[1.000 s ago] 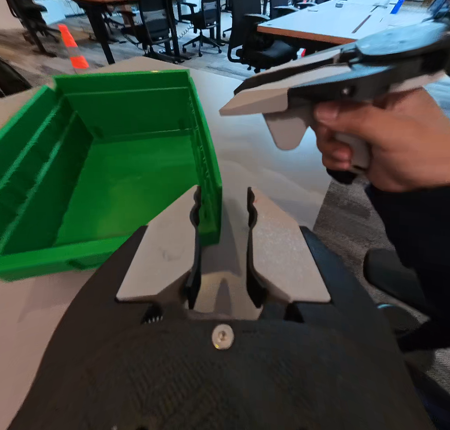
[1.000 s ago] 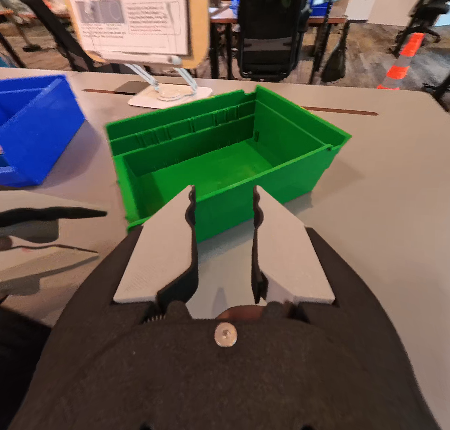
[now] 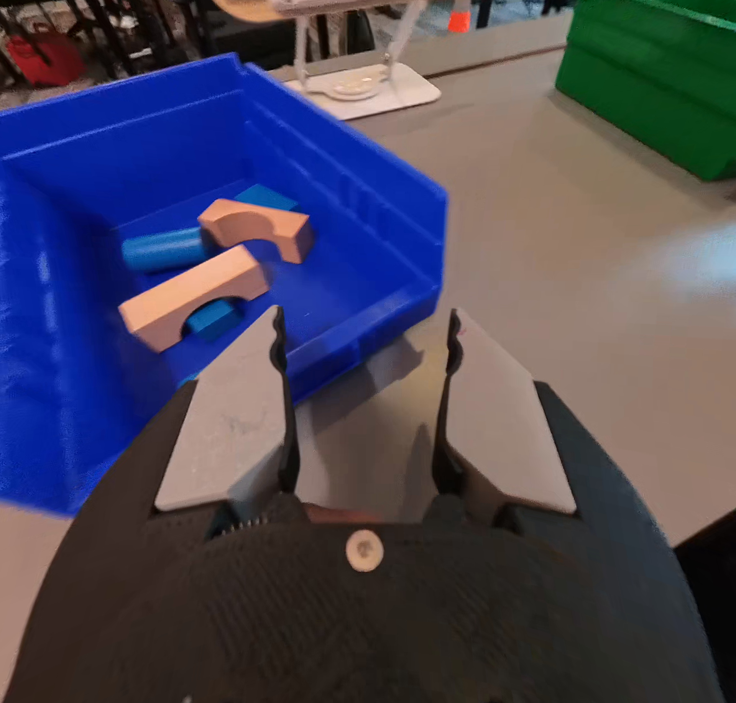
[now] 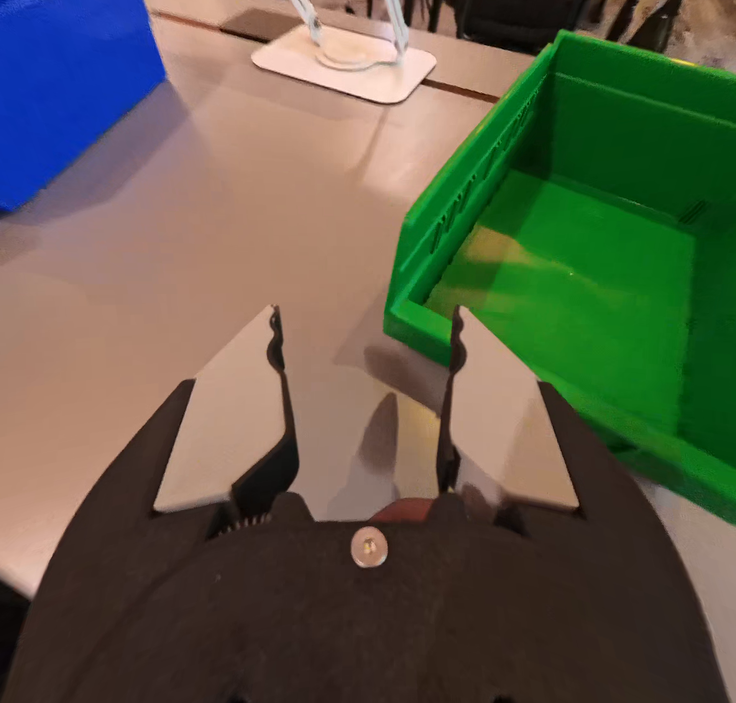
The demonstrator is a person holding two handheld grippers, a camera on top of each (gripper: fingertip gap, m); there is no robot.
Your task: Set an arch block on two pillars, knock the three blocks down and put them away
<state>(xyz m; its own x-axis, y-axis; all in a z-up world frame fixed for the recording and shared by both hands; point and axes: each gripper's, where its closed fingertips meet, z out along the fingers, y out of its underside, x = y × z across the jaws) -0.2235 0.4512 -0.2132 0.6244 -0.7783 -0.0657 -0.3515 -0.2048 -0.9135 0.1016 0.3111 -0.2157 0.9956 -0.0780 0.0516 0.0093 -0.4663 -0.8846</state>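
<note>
In the left wrist view a blue bin (image 3: pixel 358 190) holds two tan wooden arch blocks (image 3: pixel 191 293) (image 3: pixel 259 226), a blue cylinder (image 3: pixel 163 247) and blue square blocks (image 3: pixel 213 319). My left gripper (image 3: pixel 366 325) is open and empty, hovering at the bin's near right corner. In the right wrist view my right gripper (image 4: pixel 366 321) is open and empty above the table, just left of the near corner of an empty green bin (image 4: pixel 470 214). The blue bin's side (image 4: pixel 71 78) shows at the far left.
A white stand base (image 4: pixel 346 62) with a clipboard on arms sits at the table's back; it also shows in the left wrist view (image 3: pixel 366 90). The green bin (image 3: pixel 653 78) stands at the right. Grey tabletop (image 4: pixel 239 206) lies between the bins. Chairs and desks are behind.
My left gripper has swung left from the green bin to the blue bin and opened wider. My right gripper has moved closer to the green bin's left corner and opened wider.
</note>
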